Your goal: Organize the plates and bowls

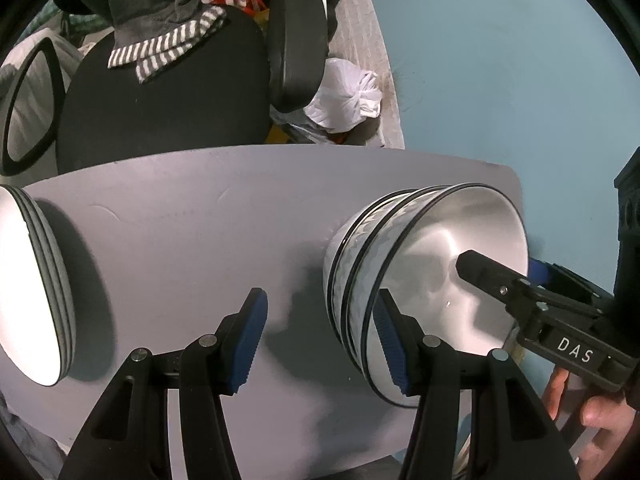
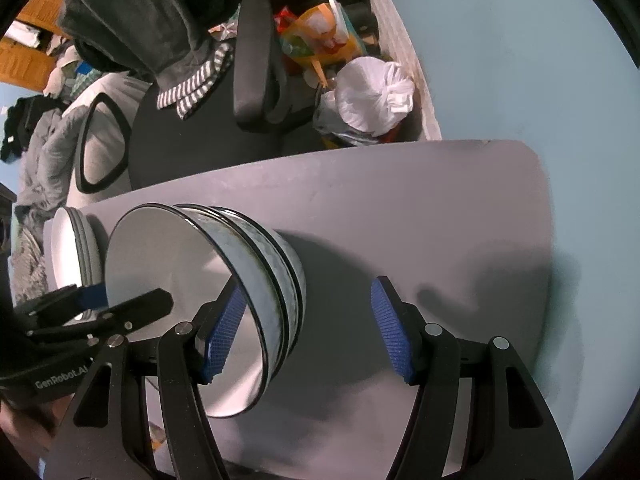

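Observation:
A stack of three white bowls (image 1: pixel 424 264) (image 2: pixel 168 264) with dark rims stands on the grey table (image 1: pixel 200 220) (image 2: pixel 400 200). My left gripper (image 1: pixel 322 340) (image 2: pixel 132 294) is open and straddles the stack's left wall, one finger inside the top bowl and one outside; the pads do not press. My right gripper (image 2: pixel 308 336) (image 1: pixel 500 266) is open and straddles the right wall the same way. A stack of white plates (image 1: pixel 24 280) (image 2: pixel 66 248) lies at the table's left end.
Behind the table stands a black office chair (image 1: pixel 160 112) (image 2: pixel 192 132) draped with clothes, and a tied white bag (image 1: pixel 348 96) (image 2: pixel 372 96) lies beside it. A pale blue surface runs past the table's right edge. A hand (image 1: pixel 592 420) holds the right gripper.

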Motion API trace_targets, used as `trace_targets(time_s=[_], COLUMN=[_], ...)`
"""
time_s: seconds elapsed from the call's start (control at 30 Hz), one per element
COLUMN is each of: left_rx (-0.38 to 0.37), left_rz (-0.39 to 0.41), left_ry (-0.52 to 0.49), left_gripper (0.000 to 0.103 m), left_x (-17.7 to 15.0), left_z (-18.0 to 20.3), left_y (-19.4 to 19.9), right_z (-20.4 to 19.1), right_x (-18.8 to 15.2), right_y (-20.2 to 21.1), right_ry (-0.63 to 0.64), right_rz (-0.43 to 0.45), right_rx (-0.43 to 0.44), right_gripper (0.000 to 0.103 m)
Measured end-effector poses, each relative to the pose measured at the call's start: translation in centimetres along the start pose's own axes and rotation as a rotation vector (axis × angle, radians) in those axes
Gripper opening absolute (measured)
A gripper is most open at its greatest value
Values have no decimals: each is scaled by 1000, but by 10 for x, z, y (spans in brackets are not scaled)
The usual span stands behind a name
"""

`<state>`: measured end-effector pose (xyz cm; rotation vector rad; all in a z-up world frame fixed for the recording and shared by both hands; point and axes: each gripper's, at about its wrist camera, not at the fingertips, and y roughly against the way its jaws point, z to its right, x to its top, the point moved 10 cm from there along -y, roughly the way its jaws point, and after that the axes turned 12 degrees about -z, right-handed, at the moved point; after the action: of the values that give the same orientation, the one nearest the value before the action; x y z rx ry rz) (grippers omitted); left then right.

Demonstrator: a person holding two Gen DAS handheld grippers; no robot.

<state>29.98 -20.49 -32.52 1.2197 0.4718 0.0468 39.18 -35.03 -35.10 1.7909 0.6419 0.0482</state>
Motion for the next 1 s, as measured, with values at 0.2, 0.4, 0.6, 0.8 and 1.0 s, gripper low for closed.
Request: trace_targets(time_s=[0.2, 0.4, 0.6, 0.8, 1.0], left_rx=[-21, -29, -33, -46, -77], left_rz=[-7, -1, 4, 0, -2], left_ry=[37, 52, 51, 44, 32], left_gripper=[56, 56, 56, 56, 55], left_x=[4, 5, 6, 8, 10], left_z=[2, 3, 6, 8, 8], left_y=[-7, -8, -8, -10, -10], right_z=[-3, -4, -7, -10, -9], right_x=[2, 2, 0, 2, 2], right_y=[-5, -8, -12, -11, -15], right_ry=[24, 23, 22, 21, -10], right_rz=[-15, -25, -32, -25, -40], right_rx=[-9, 9, 31, 30, 77], right_gripper=[64, 64, 64, 64, 64])
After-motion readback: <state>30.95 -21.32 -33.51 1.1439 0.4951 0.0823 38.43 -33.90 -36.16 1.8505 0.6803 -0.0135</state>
